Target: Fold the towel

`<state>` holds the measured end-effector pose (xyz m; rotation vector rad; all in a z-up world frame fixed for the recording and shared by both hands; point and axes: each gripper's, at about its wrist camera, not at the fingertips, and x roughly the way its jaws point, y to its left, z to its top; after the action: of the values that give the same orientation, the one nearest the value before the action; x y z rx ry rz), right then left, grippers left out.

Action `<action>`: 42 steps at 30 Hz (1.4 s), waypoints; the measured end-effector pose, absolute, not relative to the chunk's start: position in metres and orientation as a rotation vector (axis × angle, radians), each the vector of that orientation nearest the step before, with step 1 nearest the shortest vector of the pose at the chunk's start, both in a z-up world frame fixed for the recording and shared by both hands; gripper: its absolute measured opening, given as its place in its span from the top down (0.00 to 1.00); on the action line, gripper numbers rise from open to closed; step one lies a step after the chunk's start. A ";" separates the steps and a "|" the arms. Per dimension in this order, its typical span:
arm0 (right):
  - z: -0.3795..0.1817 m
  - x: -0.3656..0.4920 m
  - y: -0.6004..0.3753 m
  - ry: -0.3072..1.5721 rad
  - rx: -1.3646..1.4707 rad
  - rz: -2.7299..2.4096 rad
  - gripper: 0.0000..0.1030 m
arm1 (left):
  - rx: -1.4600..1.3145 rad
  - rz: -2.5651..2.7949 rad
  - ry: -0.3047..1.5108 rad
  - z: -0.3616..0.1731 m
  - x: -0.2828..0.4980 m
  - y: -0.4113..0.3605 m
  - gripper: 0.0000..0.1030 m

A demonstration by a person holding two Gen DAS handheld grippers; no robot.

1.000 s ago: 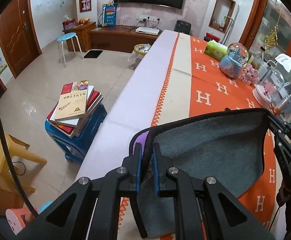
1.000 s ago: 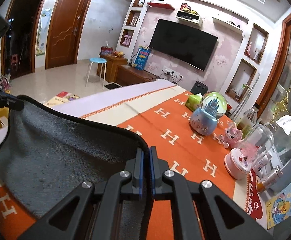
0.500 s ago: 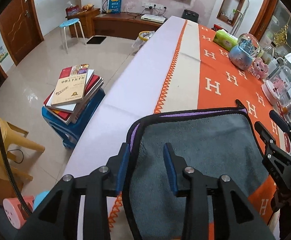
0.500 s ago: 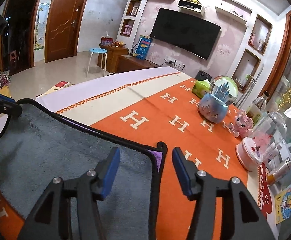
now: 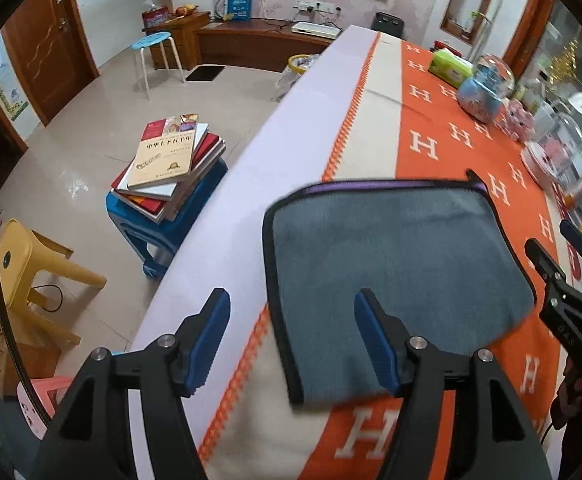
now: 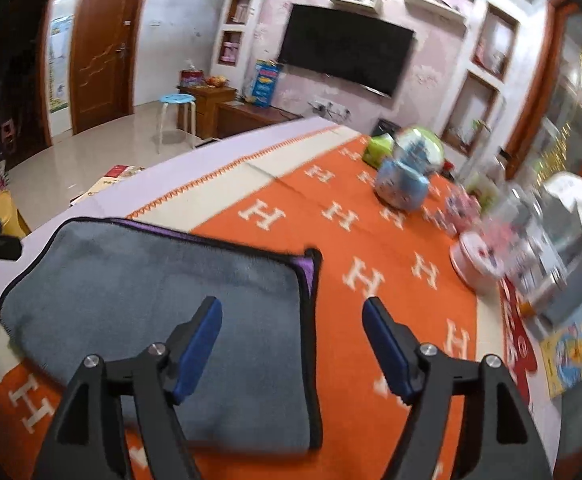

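Note:
A grey towel [image 5: 391, 264] with a black hem and a purple underside lies folded flat on the orange H-patterned tablecloth [image 5: 443, 148]. It also shows in the right wrist view [image 6: 163, 312]. My left gripper [image 5: 291, 340] is open and empty, above the towel's near left edge. My right gripper [image 6: 291, 344] is open and empty, above the towel's near right edge; it shows at the right of the left wrist view [image 5: 563, 256].
Snow globes [image 6: 407, 168], a green tissue pack [image 5: 449, 66], jars and a white appliance [image 6: 571, 216] stand along the table's right side. A book stack on a blue stool [image 5: 167, 160] and a yellow chair [image 5: 31, 264] stand left of the table.
Both grippers opened, let go of the towel's corners and drew back. The towel dropped flat on the table.

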<state>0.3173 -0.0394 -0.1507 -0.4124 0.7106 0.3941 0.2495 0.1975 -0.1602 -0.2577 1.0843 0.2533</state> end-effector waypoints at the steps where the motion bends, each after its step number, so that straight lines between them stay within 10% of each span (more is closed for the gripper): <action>1: -0.150 0.310 -0.044 0.729 -0.397 0.375 0.28 | -0.245 0.255 1.087 -0.159 0.242 0.197 0.38; 42: -0.050 0.020 -0.150 0.955 -0.066 -0.071 0.11 | -0.122 -0.010 1.011 -0.056 0.035 0.121 0.26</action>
<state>0.0199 -0.1498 -0.0495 -0.0656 0.9554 -0.0712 0.0354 0.1214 -0.0556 -0.1219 1.0114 -0.0096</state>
